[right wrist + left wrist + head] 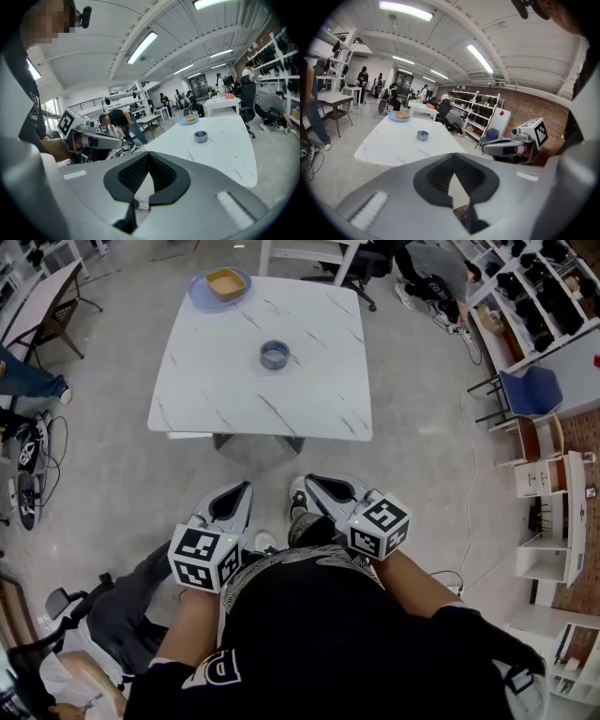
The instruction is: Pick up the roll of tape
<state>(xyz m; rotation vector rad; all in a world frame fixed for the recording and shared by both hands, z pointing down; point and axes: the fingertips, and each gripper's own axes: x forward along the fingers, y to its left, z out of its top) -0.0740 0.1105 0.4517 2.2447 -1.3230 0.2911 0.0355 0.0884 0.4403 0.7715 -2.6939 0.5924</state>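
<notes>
1. Closest to you are both tools, tucked in against your belly. The left gripper [242, 489] and right gripper [309, 484] have their marker cubes toward you and sit well short of the worktop.
2. Fingers on both are pressed together at the tips with nothing between them. Each gripper view shows the black pads meeting in a point, so you're empty-handed on both sides.
3. The grey-blue roll of tape [274, 354] lies flat with its hole facing up. It's roughly mid-way across the white marble-look worktop [202, 390], on its own. The blue plate with a tan bowl [221, 285] is off at the far left corner, well apart from it.
4. Here's the bit that matters: the roll is dead ahead and lands about halfway between your two grippers. I'd say neither hand really has the shorter trip. Both grippers toe inward a little. That's why the roll [422, 135] sits left of the finger line in the left gripper view, and right of it [200, 136] in the right gripper view.
5. It's a flat ring, so there's no long axis to line up with, and any approach angle should do. My guess is you'll want to get closer, straighten whichever gripper you pick so it points at the roll, and spread the fingers before coming down on it.
</notes>
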